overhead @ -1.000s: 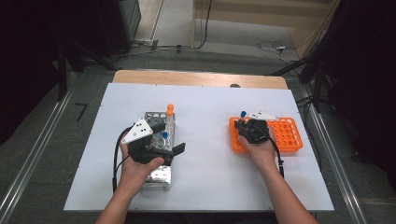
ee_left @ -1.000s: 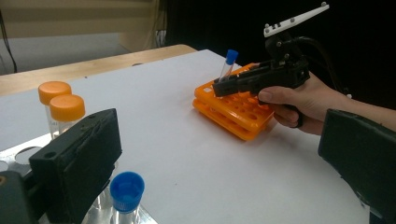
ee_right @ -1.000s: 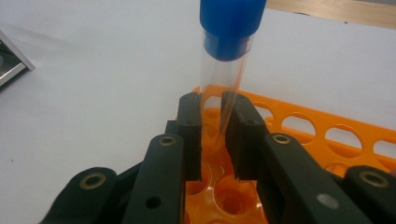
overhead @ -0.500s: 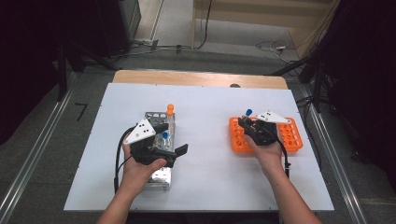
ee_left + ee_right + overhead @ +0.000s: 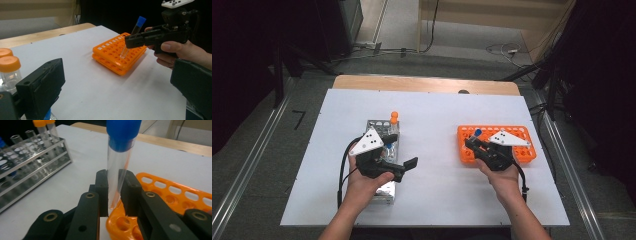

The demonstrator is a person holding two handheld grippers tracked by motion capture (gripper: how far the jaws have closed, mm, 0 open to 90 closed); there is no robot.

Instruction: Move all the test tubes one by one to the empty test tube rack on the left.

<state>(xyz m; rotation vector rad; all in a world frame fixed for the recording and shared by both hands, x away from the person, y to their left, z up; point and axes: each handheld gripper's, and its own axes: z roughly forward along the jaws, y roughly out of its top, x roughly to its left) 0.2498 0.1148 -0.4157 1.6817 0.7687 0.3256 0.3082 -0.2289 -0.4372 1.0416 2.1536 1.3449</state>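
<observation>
The right gripper (image 5: 113, 195) is clamped on a blue-capped test tube (image 5: 120, 162), held nearly upright with its tip just above the orange rack (image 5: 517, 150) at three o'clock on the table (image 5: 437, 200). At nine o'clock, the left gripper (image 5: 404, 165) hovers with jaws apart and empty over the metal rack (image 5: 377, 125) of orange-capped tubes (image 5: 394, 117).

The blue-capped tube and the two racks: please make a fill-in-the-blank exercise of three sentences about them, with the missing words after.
1. The right gripper has its fingers shut on a clear tube whose cap is ____.
2. The bottom end of the tube is over the rack of ____ colour.
3. The metal rack by the left gripper holds tubes with caps of ____ colour at its far end.

Missing words: blue; orange; orange
</observation>
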